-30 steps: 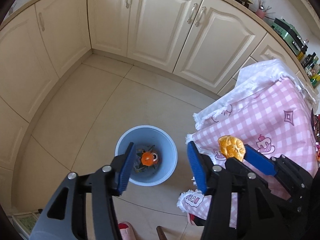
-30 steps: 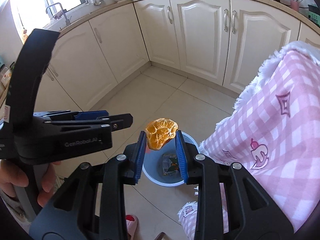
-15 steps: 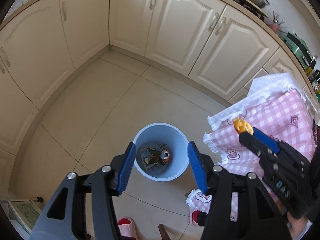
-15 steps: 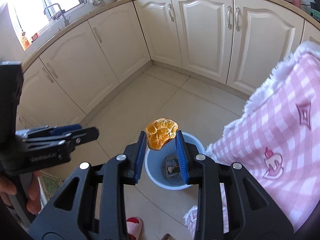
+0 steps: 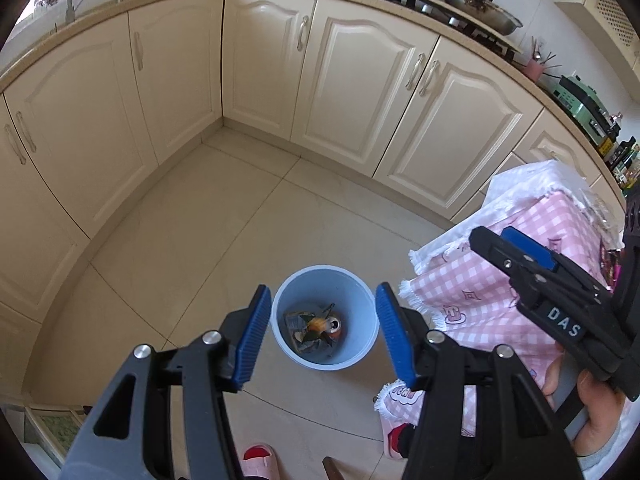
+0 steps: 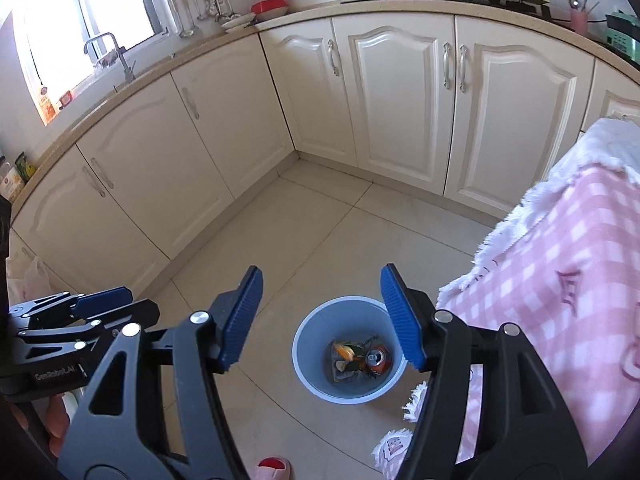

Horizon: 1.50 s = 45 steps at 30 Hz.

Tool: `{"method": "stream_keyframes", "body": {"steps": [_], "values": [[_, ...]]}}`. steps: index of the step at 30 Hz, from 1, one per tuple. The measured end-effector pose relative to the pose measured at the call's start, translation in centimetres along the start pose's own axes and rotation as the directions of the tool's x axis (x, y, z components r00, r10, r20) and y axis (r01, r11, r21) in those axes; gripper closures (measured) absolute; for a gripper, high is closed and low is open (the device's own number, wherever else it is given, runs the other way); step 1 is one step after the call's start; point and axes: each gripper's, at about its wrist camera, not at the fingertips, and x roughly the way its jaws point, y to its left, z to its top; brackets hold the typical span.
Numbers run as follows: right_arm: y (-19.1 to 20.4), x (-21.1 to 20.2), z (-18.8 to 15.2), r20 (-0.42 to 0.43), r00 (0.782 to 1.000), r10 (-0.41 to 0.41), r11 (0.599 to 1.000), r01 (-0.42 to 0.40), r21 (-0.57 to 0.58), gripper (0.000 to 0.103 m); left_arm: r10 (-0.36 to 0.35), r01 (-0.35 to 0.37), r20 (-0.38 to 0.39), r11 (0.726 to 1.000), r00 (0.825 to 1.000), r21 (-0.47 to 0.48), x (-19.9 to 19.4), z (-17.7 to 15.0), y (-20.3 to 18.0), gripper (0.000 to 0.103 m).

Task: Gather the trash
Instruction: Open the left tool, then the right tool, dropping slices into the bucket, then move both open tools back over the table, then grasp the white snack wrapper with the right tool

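Note:
A light blue bin [image 5: 362, 344] stands on the tiled floor and shows in the right wrist view too [image 6: 308, 376]. Inside lie an orange peel [image 6: 345, 352], a drink can [image 6: 378, 360] and wrappers; the peel [image 5: 317, 323] and can [image 5: 335, 325] show in the left wrist view. My left gripper [image 5: 323, 336] is open and empty, high above the bin. My right gripper [image 6: 322, 318] is open and empty, also above the bin; it shows at the right of the left wrist view [image 5: 532, 264].
A table under a pink checked cloth [image 5: 500, 280] stands right of the bin, also in the right wrist view [image 6: 560, 280]. Cream kitchen cabinets [image 5: 360, 92] line the back and left. A pink slipper [image 5: 258, 458] lies on the floor near the bottom edge.
My right gripper has opened and let go of the orange peel, which has dropped into the bin. Both grippers have lifted and drawn back from the bin.

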Motion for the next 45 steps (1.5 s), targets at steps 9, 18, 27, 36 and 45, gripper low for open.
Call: {"method": "stream_keyframes", "body": {"steps": [9,18,27,36,45], "values": [[1.1,-8.5,-0.1,0.112,0.993,0.026,1.000,-0.024,-0.018,0.042,-0.031,0.029,0.072,0.999,0.997,0.036,-5.4,-0.9,-2.8,0.046],[-2.1,-18.2,-2.9,0.215,0.976,-0.025,1.000,0.023,0.010,0.042,-0.140,0.120,0.120,0.980,0.983,0.159,-10.8,-3.0,-10.5,0.039],[-10.9,-23.8,-7.6,0.190,0.949,-0.252,0.966,0.236,0.105,0.039,-0.254,0.231,0.046,0.930,0.966,0.286,-11.1,-5.5,-20.8,0.034],[-16.1,-21.1,-10.0,0.019,0.974,-0.228,0.969,0.225,0.099,0.040,-0.252,0.250,-0.037,0.912,0.967,0.325,-9.4,-6.7,-25.4,0.034],[-17.1,-20.0,-9.8,-0.022,0.981,-0.194,0.980,0.195,0.045,0.075,-0.217,0.224,-0.060,0.916,0.974,0.332,-8.1,-6.5,-27.4,0.034]]}}
